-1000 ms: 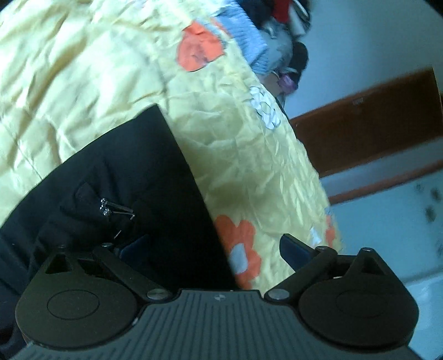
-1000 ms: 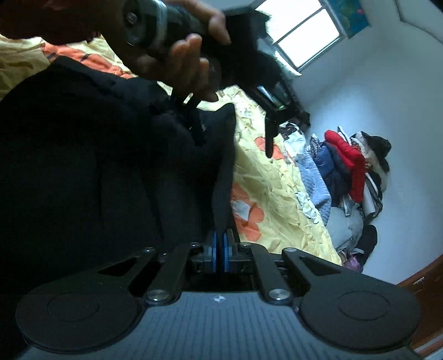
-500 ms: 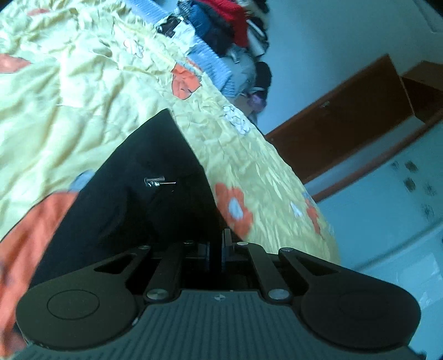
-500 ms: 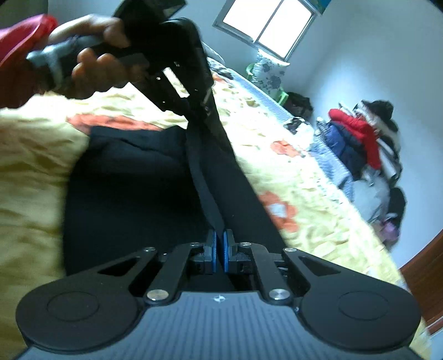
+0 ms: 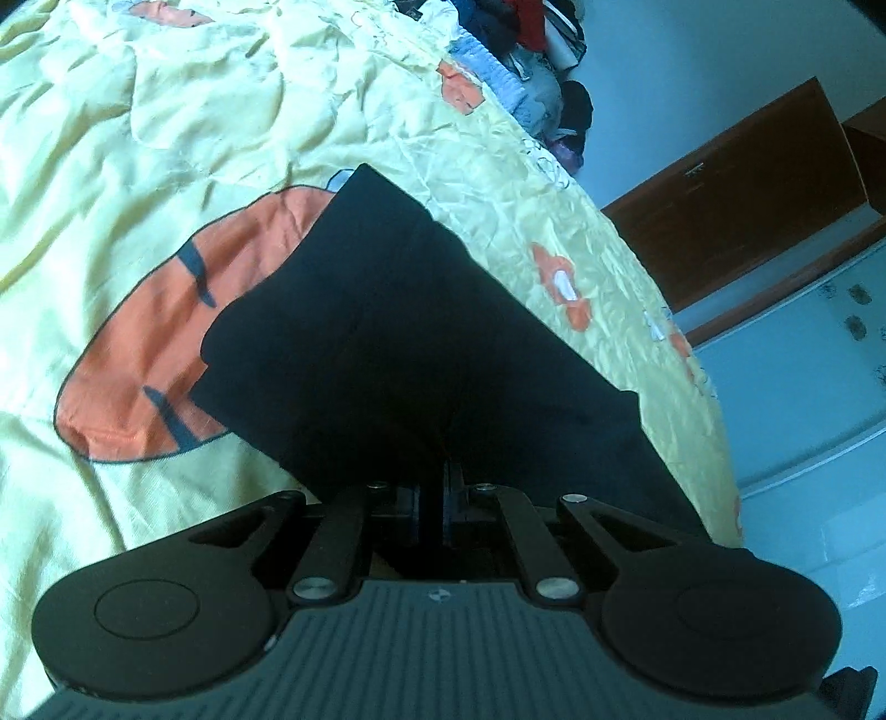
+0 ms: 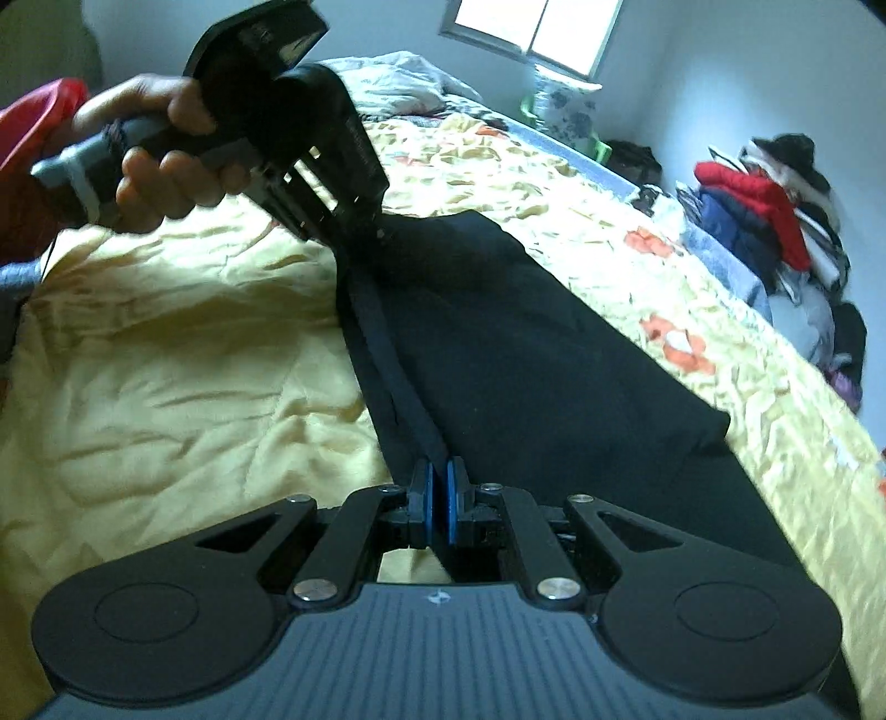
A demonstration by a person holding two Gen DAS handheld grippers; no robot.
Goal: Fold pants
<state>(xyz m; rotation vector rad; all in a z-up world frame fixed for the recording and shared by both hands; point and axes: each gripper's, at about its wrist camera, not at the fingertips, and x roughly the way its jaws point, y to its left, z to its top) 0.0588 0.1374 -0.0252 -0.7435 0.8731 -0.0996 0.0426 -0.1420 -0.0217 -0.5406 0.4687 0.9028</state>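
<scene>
1. Left wrist view: left gripper (image 5: 433, 498) at bottom centre, jaws pinched nearly together on dark fabric of the black pants (image 5: 421, 343).
2. Pants spread from the jaws up toward frame centre, folded edge and corner pointing to upper centre, lying flat on the yellow floral quilt (image 5: 166, 111).
3. Orange flower print (image 5: 166, 343) partly covered by the pants' left edge.
4. Clothes pile (image 5: 531, 61) at top right past the quilt edge; brown door (image 5: 747, 194) at right.
5. Right wrist view: right gripper (image 6: 437, 498) at bottom centre, blue pads (image 6: 422, 498) clamped narrow on a doubled edge of the pants (image 6: 526, 354).
6. That edge stretched taut up to the left gripper (image 6: 362, 227) at upper left, held by a hand (image 6: 160, 160); its tips on the fabric, jaw gap hidden here.
7. Rest of pants flat on the quilt (image 6: 183, 354), centre to lower right.
8. Window (image 6: 531, 33) top centre; clothes pile (image 6: 775, 221) at right.
</scene>
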